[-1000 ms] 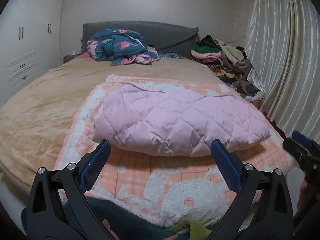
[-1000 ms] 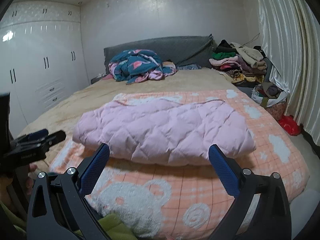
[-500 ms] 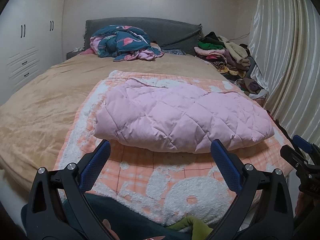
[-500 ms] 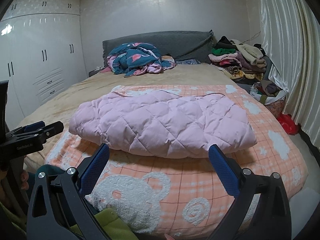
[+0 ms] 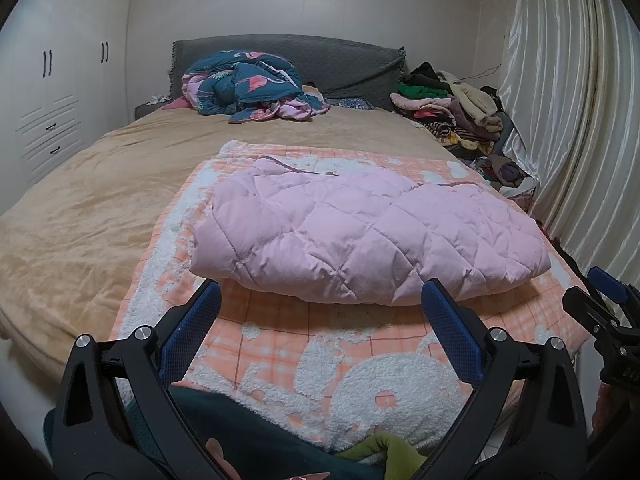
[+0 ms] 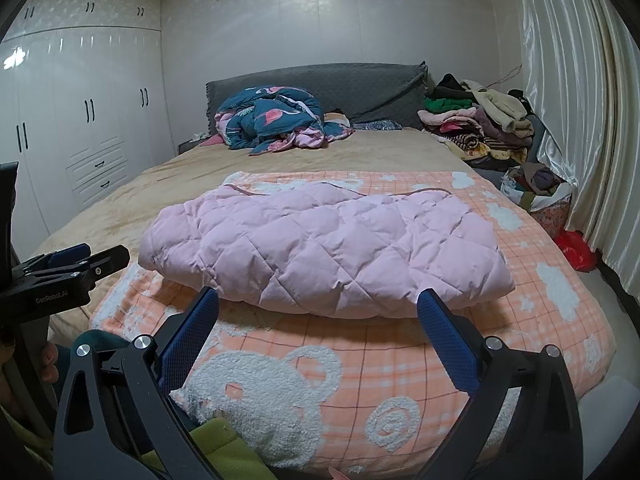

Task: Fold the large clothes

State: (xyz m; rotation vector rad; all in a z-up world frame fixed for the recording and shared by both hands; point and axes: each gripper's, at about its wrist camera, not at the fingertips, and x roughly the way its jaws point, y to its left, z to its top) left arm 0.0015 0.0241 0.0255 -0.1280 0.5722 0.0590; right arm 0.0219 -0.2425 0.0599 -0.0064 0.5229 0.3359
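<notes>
Bed (image 5: pixel 80 208) bears folded pink quilted coat (image 5: pixel 360 236); left gripper (image 5: pixel 320 312) and right gripper (image 6: pixel 318 316) both spread wide, empty.

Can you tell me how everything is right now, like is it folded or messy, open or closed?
Pink quilted coat: folded, lying flat on the orange blanket.
Orange blanket: spread over the bed.
Blue flamingo quilt: crumpled in a heap by the headboard.
Clothes pile: messy, stacked beside the bed.
Wardrobe doors: closed.
Left hand-held gripper: open, empty.
Right hand-held gripper: open, empty.
</notes>
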